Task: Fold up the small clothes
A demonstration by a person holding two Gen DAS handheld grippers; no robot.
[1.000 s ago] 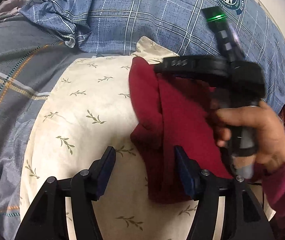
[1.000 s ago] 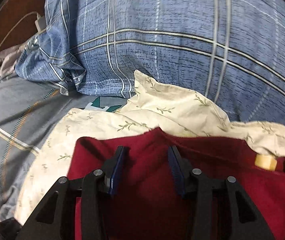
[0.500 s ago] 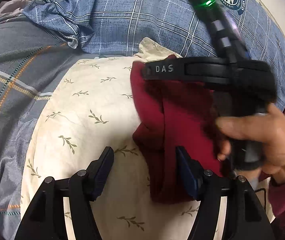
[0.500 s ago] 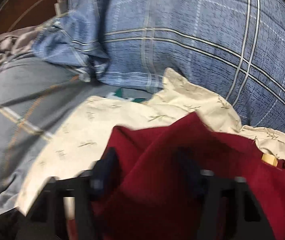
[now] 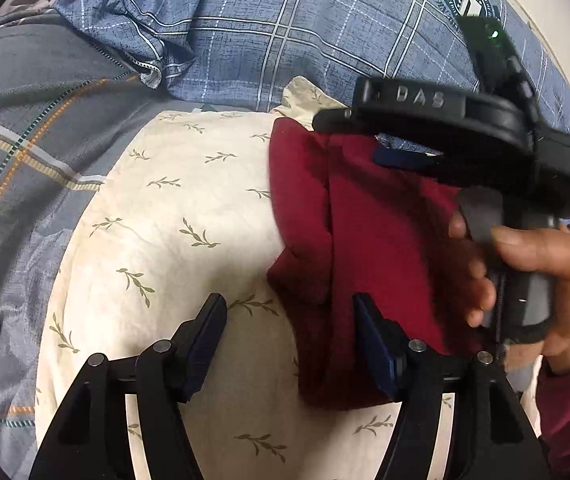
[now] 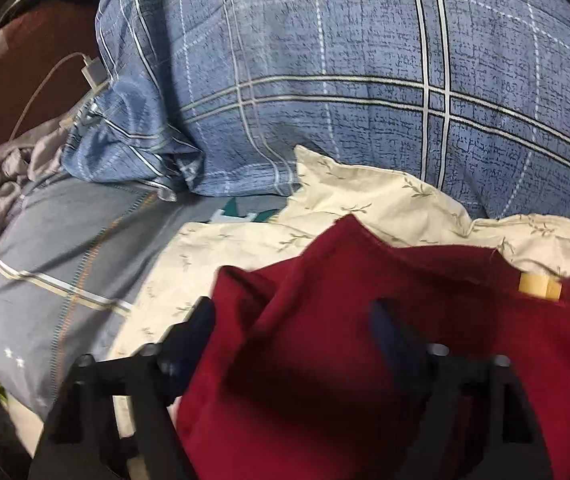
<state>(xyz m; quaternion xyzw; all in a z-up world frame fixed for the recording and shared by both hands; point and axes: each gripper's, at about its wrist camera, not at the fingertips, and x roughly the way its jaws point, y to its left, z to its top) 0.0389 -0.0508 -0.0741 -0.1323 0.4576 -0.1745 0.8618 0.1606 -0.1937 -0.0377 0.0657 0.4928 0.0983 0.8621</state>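
red garment [image 5: 373, 240] lies folded at three o'clock of the gaping left gripper [image 5: 289, 340]; right gripper [image 6: 293, 340], jaws just spread, straddles its cloth unpinched.

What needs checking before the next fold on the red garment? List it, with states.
1. Right gripper released: ok, jaws just opened, pads apart over the cloth.
2. Left gripper open: ok, nothing pinched.
3. Red garment on the cream leaf-print cloth: ok.
4. Fold lying flat: not ok, left edge bunched.
5. Tan label tucked in: not ok, showing.
6. Garment's right side: cannot tell, hidden by the hand.
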